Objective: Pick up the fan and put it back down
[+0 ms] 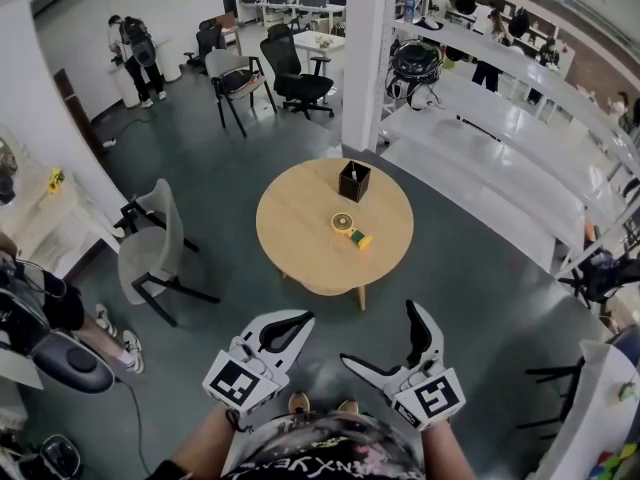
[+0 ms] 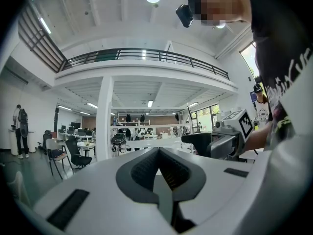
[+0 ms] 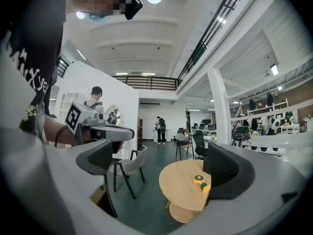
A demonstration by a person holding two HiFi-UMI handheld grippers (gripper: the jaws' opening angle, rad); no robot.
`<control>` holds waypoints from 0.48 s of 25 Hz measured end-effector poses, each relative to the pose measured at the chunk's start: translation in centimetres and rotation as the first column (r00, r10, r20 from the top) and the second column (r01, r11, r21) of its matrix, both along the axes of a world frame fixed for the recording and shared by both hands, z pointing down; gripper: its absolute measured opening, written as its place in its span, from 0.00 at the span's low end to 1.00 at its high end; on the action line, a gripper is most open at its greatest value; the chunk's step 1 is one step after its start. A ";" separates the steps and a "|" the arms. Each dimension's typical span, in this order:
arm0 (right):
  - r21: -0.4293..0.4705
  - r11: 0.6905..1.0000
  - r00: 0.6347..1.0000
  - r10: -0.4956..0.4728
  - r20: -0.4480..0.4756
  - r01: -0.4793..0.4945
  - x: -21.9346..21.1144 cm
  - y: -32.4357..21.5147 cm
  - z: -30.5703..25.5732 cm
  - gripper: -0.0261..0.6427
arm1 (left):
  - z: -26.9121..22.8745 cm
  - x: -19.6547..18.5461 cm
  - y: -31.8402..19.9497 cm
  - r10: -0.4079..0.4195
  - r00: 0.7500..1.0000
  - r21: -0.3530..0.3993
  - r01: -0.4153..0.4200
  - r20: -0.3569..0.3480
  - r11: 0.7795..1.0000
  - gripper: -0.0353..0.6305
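No legible text, shirt print (image 1: pixel 335 465) unclear

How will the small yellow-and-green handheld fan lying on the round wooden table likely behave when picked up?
The small yellow-and-green handheld fan looks tiny beside the round wooden table, so it is probably light. It seems to be hard plastic: likely stiff, perhaps slippery. Lying flat with a round head, it might pivot or roll if nudged.

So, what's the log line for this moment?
stage: before pickup | fan: on table, untouched | left gripper: jaws shut | right gripper: jaws open, empty
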State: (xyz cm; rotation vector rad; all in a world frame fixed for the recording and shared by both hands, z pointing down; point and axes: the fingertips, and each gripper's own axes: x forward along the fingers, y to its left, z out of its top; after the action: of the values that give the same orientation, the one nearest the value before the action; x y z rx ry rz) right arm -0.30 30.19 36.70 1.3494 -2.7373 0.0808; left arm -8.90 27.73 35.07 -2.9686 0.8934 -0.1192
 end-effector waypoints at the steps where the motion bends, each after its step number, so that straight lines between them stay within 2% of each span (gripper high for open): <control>1: 0.000 1.000 1.000 -0.002 0.000 0.002 0.3 0.2 0.0 0.92 | 0.0 0.3 0.3 -0.002 1.000 0.001 0.002 0.002 1.000 0.08; 12: -0.004 1.000 1.000 -0.029 0.003 0.029 4.7 3.5 0.9 0.92 | 0.7 4.4 3.6 -0.028 0.999 0.001 0.028 0.020 1.000 0.08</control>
State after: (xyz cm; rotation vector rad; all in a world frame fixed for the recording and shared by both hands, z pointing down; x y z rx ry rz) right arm 4.39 33.68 37.58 1.3096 -2.7560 0.0862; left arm -4.47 31.38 35.72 -2.9495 0.9327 -0.1493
